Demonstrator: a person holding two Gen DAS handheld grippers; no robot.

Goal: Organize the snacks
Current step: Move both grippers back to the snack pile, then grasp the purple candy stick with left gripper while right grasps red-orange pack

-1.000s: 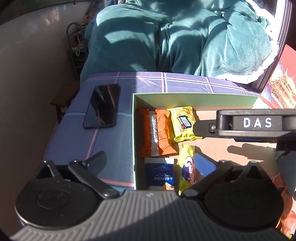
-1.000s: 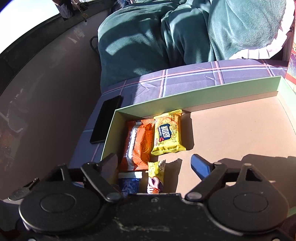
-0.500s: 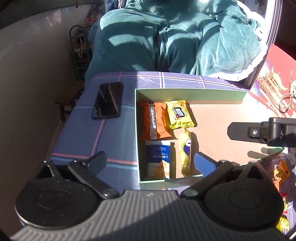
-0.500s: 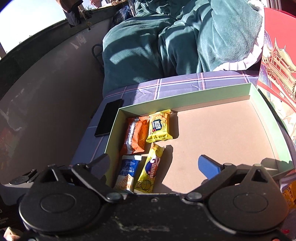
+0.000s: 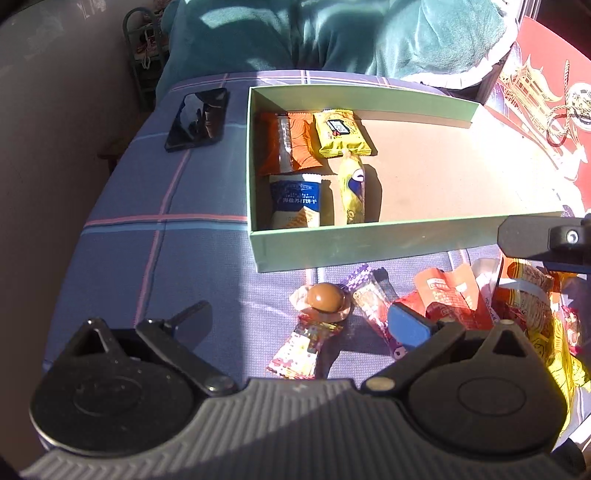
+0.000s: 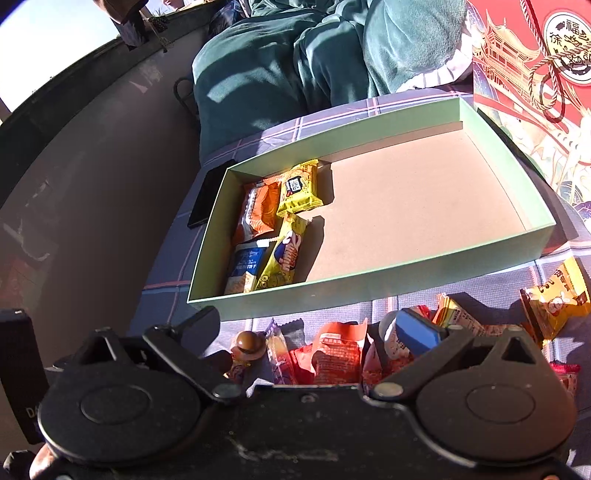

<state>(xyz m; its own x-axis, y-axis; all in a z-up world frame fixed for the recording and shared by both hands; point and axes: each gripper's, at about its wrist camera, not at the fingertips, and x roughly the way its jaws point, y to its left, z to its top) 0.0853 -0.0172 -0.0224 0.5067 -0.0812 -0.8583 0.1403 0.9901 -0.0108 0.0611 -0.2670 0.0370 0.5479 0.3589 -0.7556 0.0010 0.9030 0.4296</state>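
A green box [image 5: 354, 242] [image 6: 369, 291] sits on the plaid cloth. At its left end lie an orange pack [image 5: 284, 146], a yellow pack [image 5: 341, 134], a blue-and-white cracker pack [image 5: 295, 199] and a long yellow pack [image 5: 352, 190]. Loose snacks lie in front of the box: a brown ball candy [image 5: 325, 296], a red pack [image 5: 447, 299] [image 6: 334, 352] and others. My left gripper [image 5: 299, 321] is open and empty above the loose pile. My right gripper [image 6: 310, 325] is open and empty over the same pile.
A black phone [image 5: 197, 118] lies left of the box. A red gift box [image 5: 546, 107] [image 6: 535, 74] stands at the right. A green blanket [image 5: 332, 33] is behind the table. More packs [image 6: 554, 299] lie at the right.
Both grippers have drawn back from above the box toward the near side. The loose snack pile in front of the box has come into view.
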